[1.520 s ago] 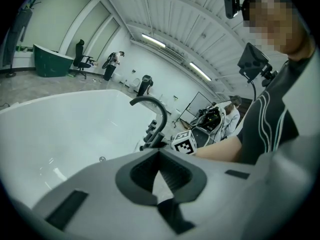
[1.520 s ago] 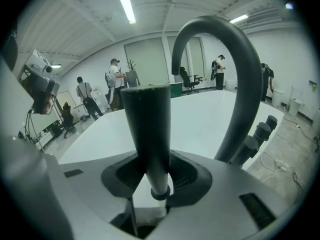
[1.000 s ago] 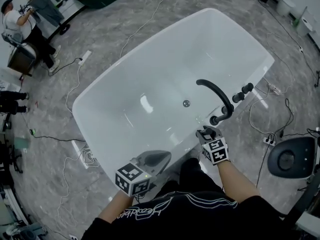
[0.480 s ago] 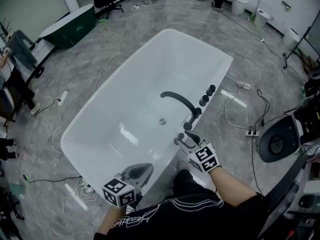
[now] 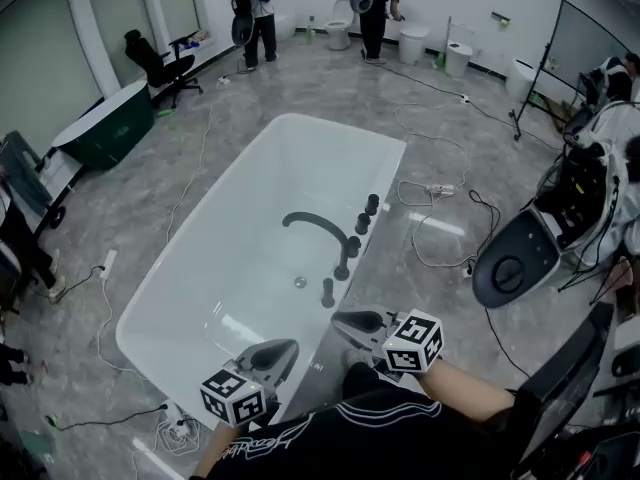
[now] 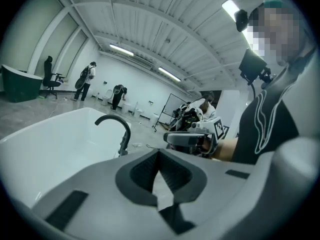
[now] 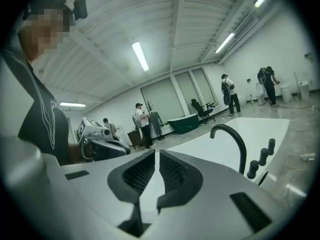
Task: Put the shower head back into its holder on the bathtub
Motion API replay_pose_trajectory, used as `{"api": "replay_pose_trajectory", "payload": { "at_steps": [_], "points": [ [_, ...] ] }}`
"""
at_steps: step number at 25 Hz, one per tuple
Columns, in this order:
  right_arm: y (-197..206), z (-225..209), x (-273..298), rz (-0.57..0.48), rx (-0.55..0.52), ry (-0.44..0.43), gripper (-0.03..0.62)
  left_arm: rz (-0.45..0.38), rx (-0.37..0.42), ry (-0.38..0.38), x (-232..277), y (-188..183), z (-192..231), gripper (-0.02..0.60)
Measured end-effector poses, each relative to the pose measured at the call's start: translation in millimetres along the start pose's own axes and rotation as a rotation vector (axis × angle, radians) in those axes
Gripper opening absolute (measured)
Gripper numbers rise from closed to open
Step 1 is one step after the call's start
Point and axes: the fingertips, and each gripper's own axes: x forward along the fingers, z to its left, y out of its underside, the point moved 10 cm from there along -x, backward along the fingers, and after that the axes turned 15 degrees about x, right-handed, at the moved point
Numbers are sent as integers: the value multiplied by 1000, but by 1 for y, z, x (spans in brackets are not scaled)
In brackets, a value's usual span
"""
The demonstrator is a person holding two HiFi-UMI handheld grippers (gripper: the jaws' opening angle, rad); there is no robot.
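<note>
The white bathtub [image 5: 200, 278] fills the middle of the head view. Its black curved faucet [image 5: 318, 226] and black knobs [image 5: 365, 213] stand on the right rim. Just nearer me on that rim, the black shower head [image 5: 328, 291] stands upright, apart from both grippers. My right gripper [image 5: 355, 321] hovers over the near rim, short of the shower head. Its jaws are closing to a narrow gap with nothing between them [image 7: 156, 156]. My left gripper [image 5: 275, 353] is shut and empty at the near end of the tub [image 6: 159, 154]. The faucet [image 6: 116, 129] also shows in the left gripper view.
Cables [image 5: 440, 218] trail over the grey floor right of the tub. A dark round toilet [image 5: 510, 258] stands at the right, a green tub [image 5: 105, 128] and an office chair [image 5: 160, 63] at the left. People [image 5: 250, 8] stand at the far wall.
My right gripper has come off the shower head on the rim and drawn back toward me, higher up. The left gripper has lifted a little. The head view has tilted up.
</note>
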Motion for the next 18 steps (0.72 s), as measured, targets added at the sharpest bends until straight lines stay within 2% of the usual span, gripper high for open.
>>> {"api": "replay_pose_trajectory", "payload": {
  "at_steps": [3, 7, 13, 18],
  "points": [
    [0, 18, -7, -31, -12, -24, 21, -6, 37, 30, 5, -9, -9, 5],
    [5, 30, -6, -10, -73, -31, 14, -4, 64, 57, 7, -9, -15, 5],
    [15, 35, -9, -12, -53, -29, 14, 8, 59, 87, 8, -3, -20, 5],
    [16, 36, -12, 4, -85, -10, 14, 0, 52, 92, 11, -6, -21, 5]
  ]
}}
